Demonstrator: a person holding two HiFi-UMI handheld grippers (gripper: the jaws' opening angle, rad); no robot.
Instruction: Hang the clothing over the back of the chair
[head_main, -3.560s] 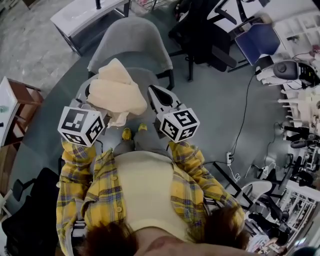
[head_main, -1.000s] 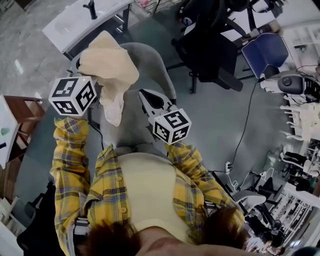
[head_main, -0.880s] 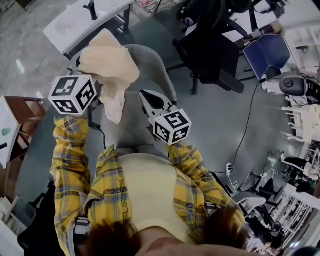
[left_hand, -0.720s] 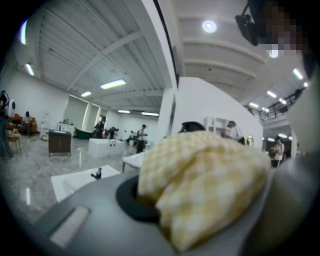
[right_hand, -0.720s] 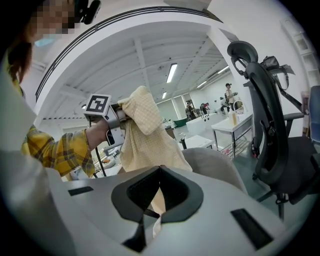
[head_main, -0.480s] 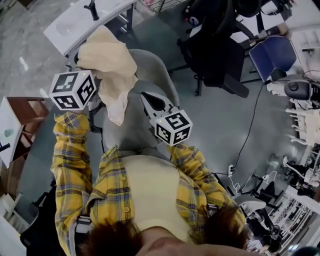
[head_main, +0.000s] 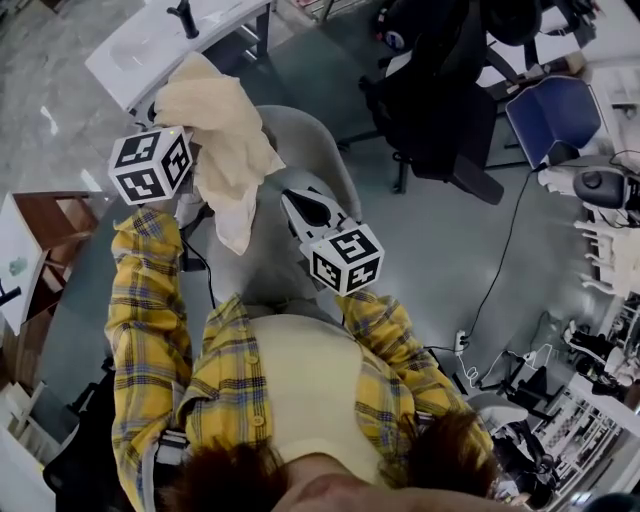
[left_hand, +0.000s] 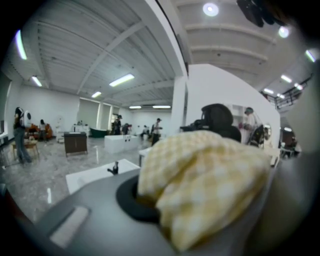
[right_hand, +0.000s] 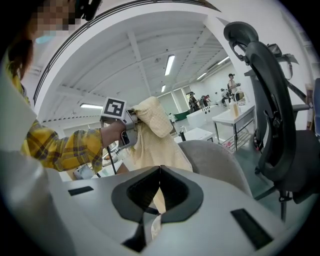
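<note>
A cream checked garment hangs bunched from my left gripper, which is shut on its upper part; its loose end dangles over the grey chair, near the top of the backrest. In the left gripper view the garment fills the space at the jaws of my left gripper. My right gripper hovers over the chair to the right of the dangling cloth, jaws shut and holding nothing. The right gripper view shows its closed tips, with the garment and the chair back beyond them.
A white desk stands just beyond the grey chair. A black office chair and a blue chair stand at the upper right. A wooden shelf is at the left. A cable runs over the floor.
The garment has left the chair seat, raised by the left gripper. Over the last second that gripper carried it farther towards the backrest. The right gripper shifted only a little.
</note>
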